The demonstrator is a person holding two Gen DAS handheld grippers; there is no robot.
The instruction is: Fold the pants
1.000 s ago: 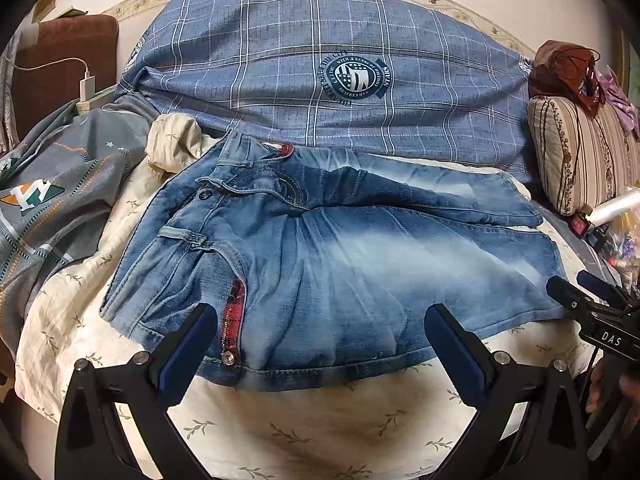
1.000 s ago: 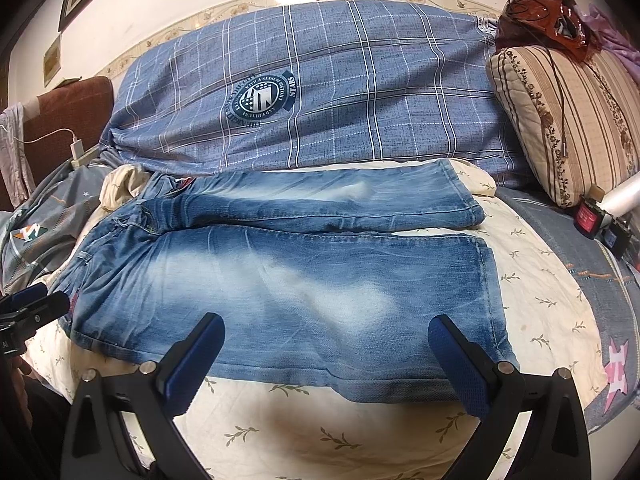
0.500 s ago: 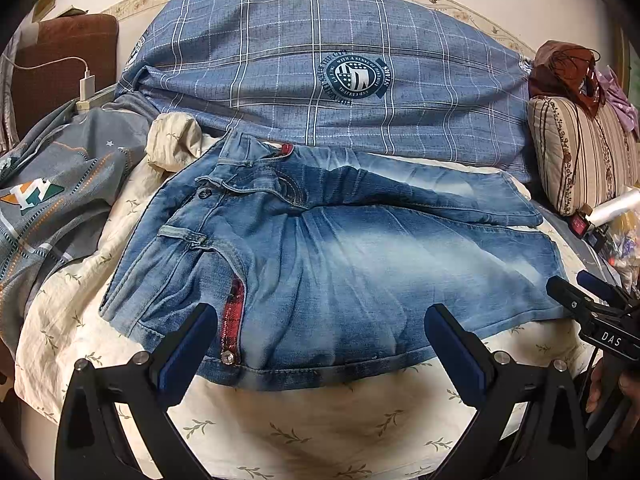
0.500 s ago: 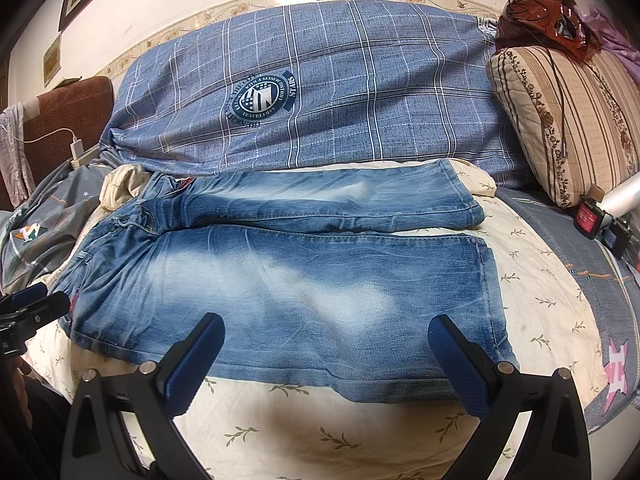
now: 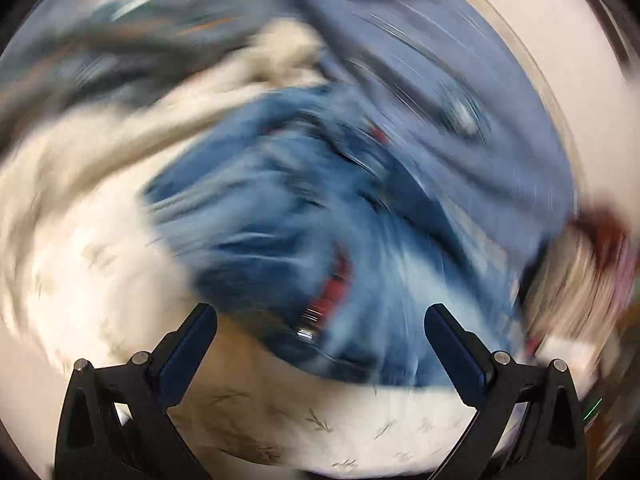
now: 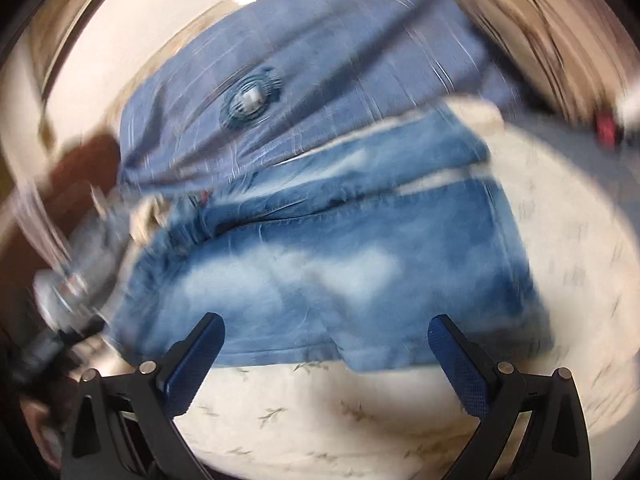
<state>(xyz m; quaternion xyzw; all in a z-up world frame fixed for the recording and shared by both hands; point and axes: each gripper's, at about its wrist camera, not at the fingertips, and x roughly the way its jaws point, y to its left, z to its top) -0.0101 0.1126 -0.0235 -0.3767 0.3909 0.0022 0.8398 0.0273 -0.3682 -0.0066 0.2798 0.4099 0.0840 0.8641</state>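
Both views blur; left gripper [image 5: 320,328] and right gripper [image 6: 326,336] gape wide, empty, jeans [image 6: 340,264] at twelve o'clock.

A home bedroom — the working surface is a bed, covered by a cream sheet [image 6: 400,412] printed with small leaf sprigs. At the far side of the sheet a large blue plaid pillow [image 6: 320,68] with a round emblem leans against a pale wall [image 6: 132,16]. Just right of that pillow sits a brown-and-cream striped cushion [image 6: 552,36]. Left of the pillow lies rumpled grey bedding [image 5: 132,52] — blurred, its detail unreadable. A pair of denim pants [image 6: 320,264] lies spread on the sheet in front of the pillow, laundry laid out on a bed.
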